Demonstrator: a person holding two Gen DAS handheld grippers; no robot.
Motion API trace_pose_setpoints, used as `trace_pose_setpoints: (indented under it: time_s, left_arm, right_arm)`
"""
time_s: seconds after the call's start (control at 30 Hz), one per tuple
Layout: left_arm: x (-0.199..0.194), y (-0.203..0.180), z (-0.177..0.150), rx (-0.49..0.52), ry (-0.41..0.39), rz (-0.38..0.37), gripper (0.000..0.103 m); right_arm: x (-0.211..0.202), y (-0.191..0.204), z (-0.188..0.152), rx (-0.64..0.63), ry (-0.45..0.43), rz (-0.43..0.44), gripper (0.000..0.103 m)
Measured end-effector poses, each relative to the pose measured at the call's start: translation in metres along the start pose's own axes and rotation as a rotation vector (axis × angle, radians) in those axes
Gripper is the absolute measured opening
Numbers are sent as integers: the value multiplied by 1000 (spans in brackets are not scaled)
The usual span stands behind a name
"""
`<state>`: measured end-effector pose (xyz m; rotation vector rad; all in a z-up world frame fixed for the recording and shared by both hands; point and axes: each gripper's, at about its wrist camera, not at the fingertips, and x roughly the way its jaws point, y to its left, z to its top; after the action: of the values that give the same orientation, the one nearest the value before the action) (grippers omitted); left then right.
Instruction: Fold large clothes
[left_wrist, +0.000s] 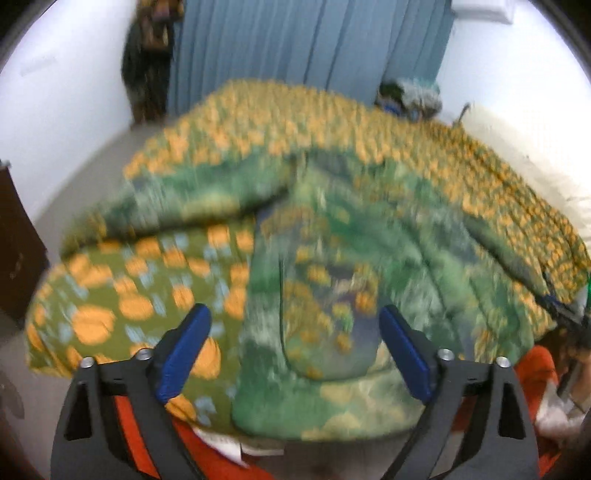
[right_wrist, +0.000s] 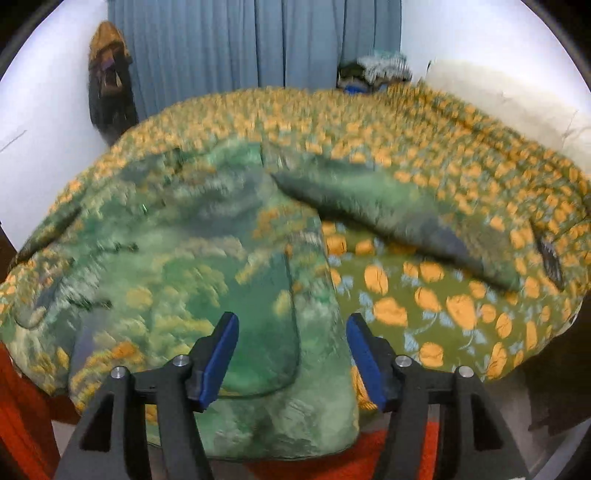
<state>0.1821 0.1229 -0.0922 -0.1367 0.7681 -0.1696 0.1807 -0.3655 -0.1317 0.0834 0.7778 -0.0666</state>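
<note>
A large green garment (left_wrist: 351, 240) (right_wrist: 177, 266) with a blurry landscape print lies spread on a bed. One sleeve (left_wrist: 177, 195) (right_wrist: 388, 206) stretches sideways, and a front pocket (left_wrist: 328, 325) (right_wrist: 273, 332) lies near the hem closest to me. My left gripper (left_wrist: 294, 314) hovers above that hem, open wide, its blue pads apart with nothing between them. My right gripper (right_wrist: 292, 319) hangs over the same pocket area, also open and holding nothing. Both views are motion-blurred.
The bed wears a green spread with orange flowers (left_wrist: 122, 295) (right_wrist: 443, 302). A blue curtain (left_wrist: 295, 44) (right_wrist: 240, 44) hangs behind, with a dark hanging item (left_wrist: 147, 59) (right_wrist: 109, 81) beside it. A clothes pile (left_wrist: 410, 96) (right_wrist: 376, 70) sits at the far end. Red-orange cloth (left_wrist: 535, 373) (right_wrist: 22, 398) lies near me.
</note>
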Motion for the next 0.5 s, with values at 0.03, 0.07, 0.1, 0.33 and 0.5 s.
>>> trace_pose_setpoints:
  time_s: [0.03,0.07,0.1,0.33,0.5]
  left_arm:
    - [-7,0,2,0,-34,10,101]
    - [-11,0,2,0,-62,15,101]
    - [-12,-3,3,3,-83,21,101]
    - [1,-27,-9,-1,-77,-2,101]
    - [2,-47,-19,54,-40,-26,101]
  right_arm:
    - [-3,6,3,-3,-19,8,69]
    - [-8,12,4,-7,-40,17,69]
    - [-12,21,5,-16,-64,23,71]
    - [-17,67,-6,-75,-73,84,71]
    - [-18,90,-11,-170,-89,89,71]
